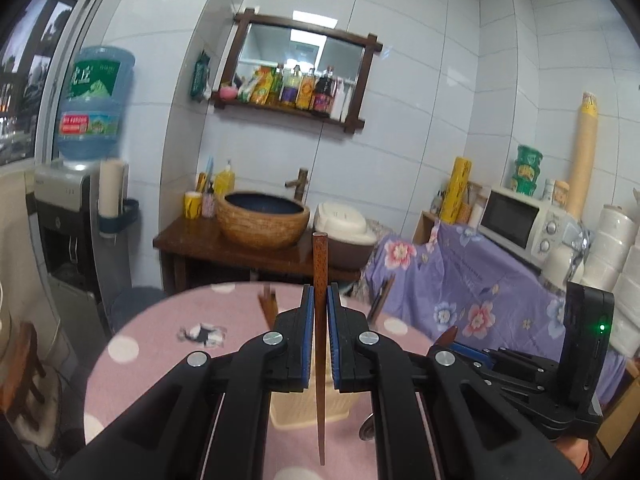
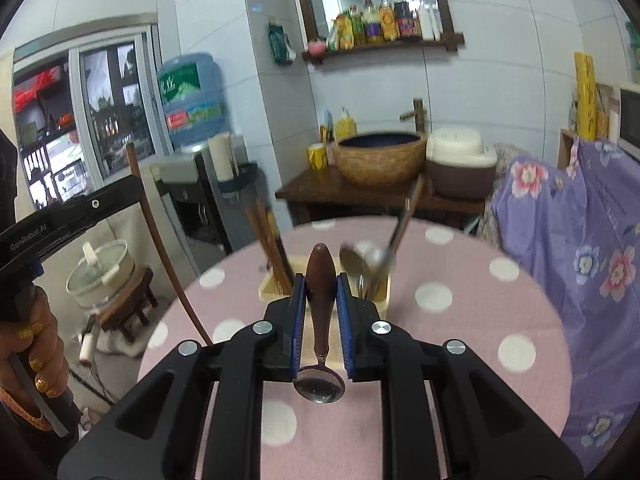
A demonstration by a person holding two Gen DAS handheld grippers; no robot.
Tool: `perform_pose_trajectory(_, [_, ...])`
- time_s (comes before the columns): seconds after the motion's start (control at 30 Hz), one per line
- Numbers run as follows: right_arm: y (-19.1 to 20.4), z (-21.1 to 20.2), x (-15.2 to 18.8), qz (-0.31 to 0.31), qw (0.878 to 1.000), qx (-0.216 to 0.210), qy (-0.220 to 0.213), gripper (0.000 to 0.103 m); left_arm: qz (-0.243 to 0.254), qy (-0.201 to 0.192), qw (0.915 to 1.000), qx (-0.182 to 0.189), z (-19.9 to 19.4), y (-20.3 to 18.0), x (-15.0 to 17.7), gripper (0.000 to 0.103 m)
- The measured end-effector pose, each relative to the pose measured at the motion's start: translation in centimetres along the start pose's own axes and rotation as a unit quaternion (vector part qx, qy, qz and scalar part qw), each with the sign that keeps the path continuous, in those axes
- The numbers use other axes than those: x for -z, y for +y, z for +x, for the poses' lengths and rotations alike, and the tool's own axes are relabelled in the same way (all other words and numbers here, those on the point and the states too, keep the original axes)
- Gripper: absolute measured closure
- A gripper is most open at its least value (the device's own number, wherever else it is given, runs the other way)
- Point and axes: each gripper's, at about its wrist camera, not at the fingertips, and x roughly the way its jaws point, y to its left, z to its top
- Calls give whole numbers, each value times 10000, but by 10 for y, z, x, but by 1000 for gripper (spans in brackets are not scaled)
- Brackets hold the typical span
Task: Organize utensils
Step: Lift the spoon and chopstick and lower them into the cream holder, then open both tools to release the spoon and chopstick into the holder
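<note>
Two hand-held grippers operate above the pink polka-dot worktop (image 2: 460,320). The left hand-held gripper (image 1: 319,308) is clamped on a brown chopstick (image 1: 320,264), held upright, its thin tip pointing down toward the worktop. The right hand-held gripper (image 2: 320,300) is clamped on the brown handle of a spoon (image 2: 319,384), bowl end nearest the camera. Just beyond the right pads (image 2: 345,320), a cream utensil holder (image 2: 382,304) stands on the worktop. Its left compartment holds dark chopsticks (image 2: 268,240), leaning left. Its right compartment holds metal spoons (image 2: 356,264); their number cannot be told through blur.
</note>
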Motion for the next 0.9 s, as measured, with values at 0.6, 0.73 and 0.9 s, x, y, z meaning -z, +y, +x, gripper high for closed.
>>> perform_pose_trajectory(0.6, [-9, 85, -2, -69, 9970, 765, 63, 87, 43, -152, 9981, -589, 90, -1, 10, 95])
perform_pose_trajectory(0.73, [-11, 97, 19, -84, 9968, 769, 177, 87, 31, 122, 9979, -641, 101, 5, 41, 95])
perform_pose_trajectory(0.9, [-16, 104, 34, -57, 9967, 778, 213, 87, -97, 449, 9966, -691, 115, 17, 67, 95])
